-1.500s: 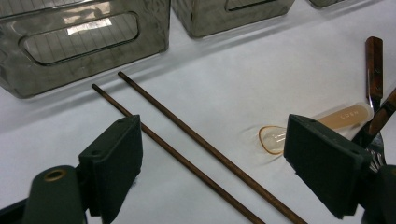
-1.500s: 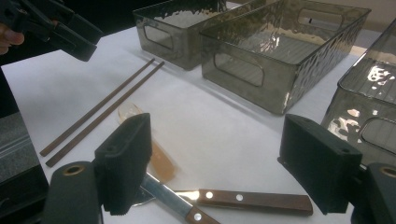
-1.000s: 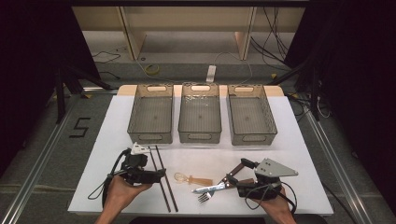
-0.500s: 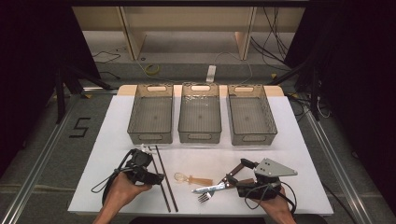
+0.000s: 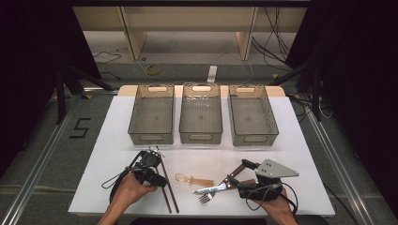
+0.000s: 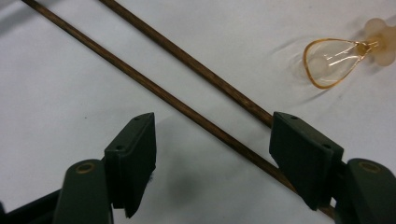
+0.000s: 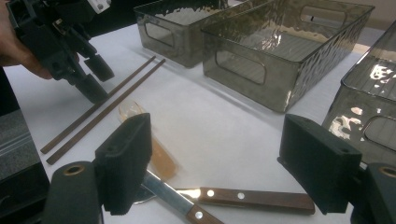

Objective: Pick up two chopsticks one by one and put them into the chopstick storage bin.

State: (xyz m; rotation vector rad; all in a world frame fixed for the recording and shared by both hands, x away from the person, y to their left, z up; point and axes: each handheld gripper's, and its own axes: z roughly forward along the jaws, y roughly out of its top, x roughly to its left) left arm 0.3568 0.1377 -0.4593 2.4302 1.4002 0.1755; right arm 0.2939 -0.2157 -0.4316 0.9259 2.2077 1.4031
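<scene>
Left gripper view: thin brown wooden chopsticks, translucent amber spoon.

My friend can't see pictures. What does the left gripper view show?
The left hand-held gripper has its jaws apart, closing just above two brown chopsticks on a white table. A clear amber spoon lies farther off.

Matt wooden chopsticks, glossy translucent plastic bins

White table, three bins, chopsticks, spoon, fork
</scene>
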